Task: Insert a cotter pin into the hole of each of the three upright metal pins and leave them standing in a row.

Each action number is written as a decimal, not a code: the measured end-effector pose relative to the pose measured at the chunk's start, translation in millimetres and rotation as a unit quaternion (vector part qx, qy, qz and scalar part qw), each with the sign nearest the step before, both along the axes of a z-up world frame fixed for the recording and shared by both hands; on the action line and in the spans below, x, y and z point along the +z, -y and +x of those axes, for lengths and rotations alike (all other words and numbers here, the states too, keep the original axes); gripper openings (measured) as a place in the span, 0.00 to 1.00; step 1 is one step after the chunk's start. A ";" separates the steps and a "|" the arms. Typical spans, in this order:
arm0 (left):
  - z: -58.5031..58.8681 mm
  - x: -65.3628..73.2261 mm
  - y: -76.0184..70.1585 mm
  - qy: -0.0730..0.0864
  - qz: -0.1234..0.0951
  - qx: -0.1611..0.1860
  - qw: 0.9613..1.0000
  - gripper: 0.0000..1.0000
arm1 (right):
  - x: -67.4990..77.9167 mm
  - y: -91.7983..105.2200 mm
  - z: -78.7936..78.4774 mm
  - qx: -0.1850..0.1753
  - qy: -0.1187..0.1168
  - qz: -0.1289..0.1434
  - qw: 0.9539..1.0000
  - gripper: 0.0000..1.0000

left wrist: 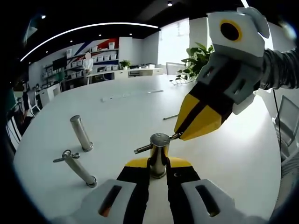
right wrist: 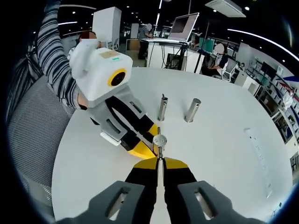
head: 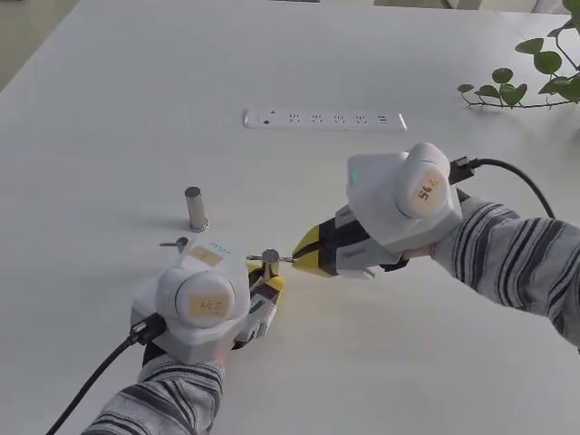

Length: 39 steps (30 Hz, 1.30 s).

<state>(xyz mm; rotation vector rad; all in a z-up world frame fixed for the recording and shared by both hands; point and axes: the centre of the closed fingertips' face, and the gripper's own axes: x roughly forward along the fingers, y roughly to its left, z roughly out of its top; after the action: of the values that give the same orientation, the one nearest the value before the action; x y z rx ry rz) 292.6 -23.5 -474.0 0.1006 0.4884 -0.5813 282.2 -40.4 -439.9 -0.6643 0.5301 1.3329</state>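
Yellow-tipped jaws of the left gripper clamp the lower shaft of an upright metal pin on the white table. The right gripper pinches a cotter pin that passes through the hole under its head. Beyond stand a fitted pin carrying its own cotter and a bare pin, both upright.

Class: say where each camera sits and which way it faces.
Head view: on the headset, facing down at the table; both striped sleeves show.
Left gripper view: on the left gripper, facing along its jaws at the held pin.
Right gripper view: on the right gripper, facing the left gripper and two standing pins.
Shared: both gripper views show the held pin.
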 end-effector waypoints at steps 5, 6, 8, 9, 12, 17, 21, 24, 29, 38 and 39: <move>0.0 -0.2 -0.3 -0.001 -0.001 0.003 1.000 0.10 | -1.3 -3.7 1.2 -0.006 -0.005 0.003 1.000 0.00; 0.0 -0.3 -0.3 -0.001 0.000 0.003 1.000 0.10 | -1.1 -4.5 1.1 -0.006 -0.004 0.004 1.000 0.00; -0.1 -0.3 -0.3 -0.001 0.000 0.003 1.000 0.10 | -1.2 -6.7 0.1 -0.005 -0.006 0.005 1.000 0.00; -0.2 -0.3 -0.3 -0.001 0.000 0.003 1.000 0.10 | -1.4 -7.4 0.1 -0.006 -0.005 0.005 1.000 0.00; -0.2 -0.3 -0.3 -0.001 0.000 0.004 1.000 0.10 | -1.4 -9.0 0.8 -0.005 -0.002 0.003 1.000 0.00; -0.4 -0.3 -0.3 -0.001 0.002 0.002 1.000 0.10 | -1.0 -9.2 1.1 -0.011 -0.002 0.004 1.000 0.00; -0.6 -0.1 -0.4 0.000 0.003 0.001 1.000 0.09 | -0.5 -8.9 0.9 -0.025 -0.012 0.017 0.999 0.00; -0.3 0.0 -0.5 0.002 0.010 0.003 1.000 0.09 | 3.4 -7.8 2.3 -0.045 -0.023 0.039 0.998 0.00; 2.1 0.2 -2.1 0.003 0.012 0.002 1.000 0.09 | -0.7 8.7 7.2 -0.086 -0.037 0.038 0.995 0.04; 11.8 1.3 -10.4 0.008 0.012 0.006 1.000 0.09 | -1.2 31.1 12.4 -0.153 -0.070 0.071 0.983 0.02; 14.0 1.2 -11.6 0.009 0.010 0.006 1.000 0.09 | -2.0 32.5 12.5 -0.157 -0.072 0.073 0.982 0.02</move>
<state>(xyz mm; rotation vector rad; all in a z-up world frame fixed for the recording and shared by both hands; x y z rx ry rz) 306.6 -11.9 -472.8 0.1220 0.4776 -0.5637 294.8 -72.9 -441.8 -0.3463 0.6201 1.1131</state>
